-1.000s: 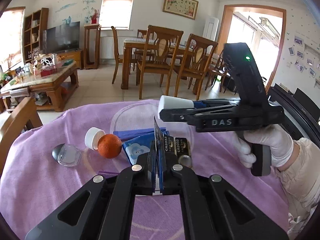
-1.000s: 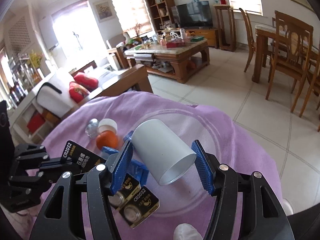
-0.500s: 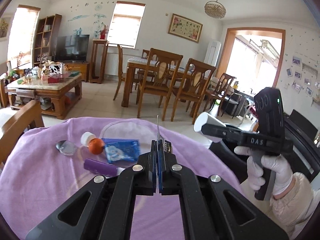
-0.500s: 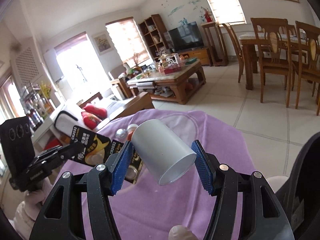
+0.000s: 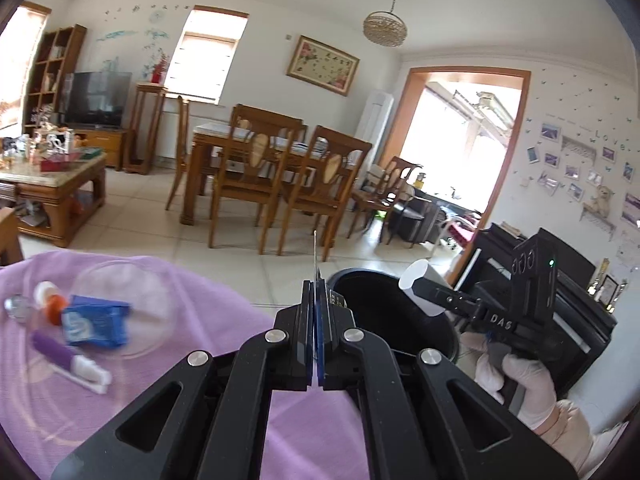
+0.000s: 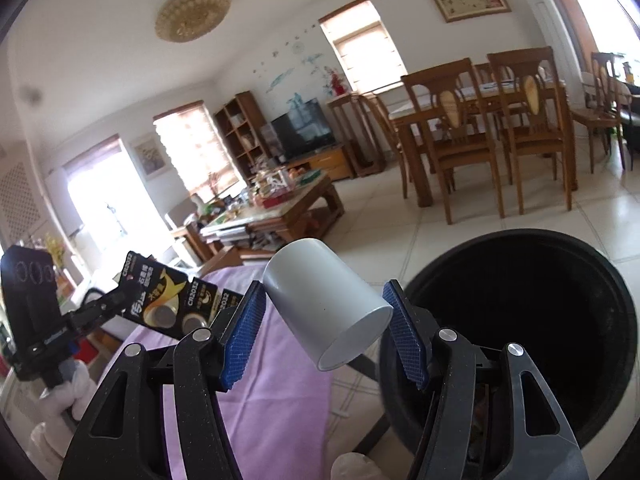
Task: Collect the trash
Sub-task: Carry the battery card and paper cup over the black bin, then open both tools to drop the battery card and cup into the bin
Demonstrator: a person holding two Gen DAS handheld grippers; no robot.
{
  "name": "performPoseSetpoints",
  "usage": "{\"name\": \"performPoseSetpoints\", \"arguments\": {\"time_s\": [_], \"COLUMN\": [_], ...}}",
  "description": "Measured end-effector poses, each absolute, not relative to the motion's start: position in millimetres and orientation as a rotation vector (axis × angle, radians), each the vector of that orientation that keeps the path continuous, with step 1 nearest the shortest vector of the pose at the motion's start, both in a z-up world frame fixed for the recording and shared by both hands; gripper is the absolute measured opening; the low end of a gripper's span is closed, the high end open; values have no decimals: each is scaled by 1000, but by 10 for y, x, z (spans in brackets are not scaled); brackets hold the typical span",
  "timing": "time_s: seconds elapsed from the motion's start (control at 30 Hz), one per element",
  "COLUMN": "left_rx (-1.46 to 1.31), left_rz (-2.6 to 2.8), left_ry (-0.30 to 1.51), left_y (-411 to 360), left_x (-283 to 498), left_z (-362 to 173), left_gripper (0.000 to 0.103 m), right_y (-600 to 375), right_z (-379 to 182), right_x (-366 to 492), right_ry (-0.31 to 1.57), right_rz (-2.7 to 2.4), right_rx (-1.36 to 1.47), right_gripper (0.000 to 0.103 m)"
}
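Left hand-held gripper (image 5: 316,344): jaws pressed narrow on a battery card (image 6: 168,300), which is seen edge-on in the left wrist view and stands up between the pads.
Right hand-held gripper (image 6: 324,332): a white cup (image 6: 326,312) is gripped on its sides between the blue pads (image 6: 242,336); the cup is tilted, its open mouth facing the camera.
Bin (image 6: 560,280): black, round, set beside the worktop (image 5: 200,360); its dark interior is seen just right of the cup.
Battery card: marked CR2032, with coin cells visible; it is held above the worktop edge near the bin.
Worktop: covered by a purple cloth, on which a blue packet (image 5: 96,324), a purple tube (image 5: 64,356) and an orange (image 5: 56,308) are left, blurred.
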State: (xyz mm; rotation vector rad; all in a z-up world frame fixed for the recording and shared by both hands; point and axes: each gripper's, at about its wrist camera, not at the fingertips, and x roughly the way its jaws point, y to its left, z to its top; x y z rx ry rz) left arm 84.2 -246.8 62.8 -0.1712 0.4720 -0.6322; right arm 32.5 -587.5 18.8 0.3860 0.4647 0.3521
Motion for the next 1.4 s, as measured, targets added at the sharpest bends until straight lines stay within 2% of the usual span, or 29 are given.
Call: {"name": "performPoseSetpoints", "arguments": {"time_s": [0.27, 0.5, 0.73, 1.4], "left_rx": [-156, -91, -52, -1], "left_rz": [-733, -748, -743, -714], "left_ry": [508, 556, 614, 675], "left_y": [-3403, -3983, -4232, -4336], "left_x": [1032, 1133, 1264, 1352], "left_z": [485, 266, 117, -96], "left_gripper": [2, 1, 2, 3], "right_y": [-6901, -7299, -7308, -7093], "right_z": [-79, -439, -657, -784], "right_x": [101, 143, 308, 573], "right_ry": [458, 496, 528, 550], "right_rz": [207, 166, 157, 113], "right_rx": [480, 541, 572, 510], "right_gripper": [61, 61, 61, 62]}}
